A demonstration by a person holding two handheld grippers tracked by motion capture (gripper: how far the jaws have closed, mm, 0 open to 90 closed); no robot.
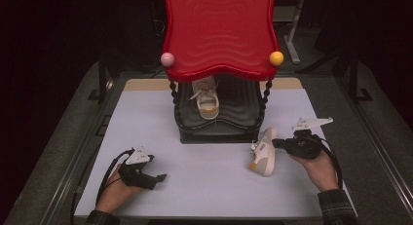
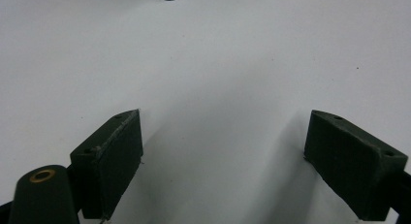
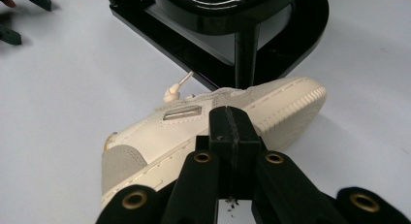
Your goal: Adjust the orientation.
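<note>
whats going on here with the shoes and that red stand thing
A person works with two handheld grippers at a white table. The right gripper, jaws shut, is at the side of a cream sneaker lying by the black-and-red rack; whether it pinches the shoe is unclear. The matching sneaker sits on the rack's lower shelf. The left gripper is open over bare table.

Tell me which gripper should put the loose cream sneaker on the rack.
Right. The right gripper, jaws shut, already sits against the cream low-top sneaker beside the black two-tier rack; the left gripper stands open over bare white tabletop, farther away.
</note>
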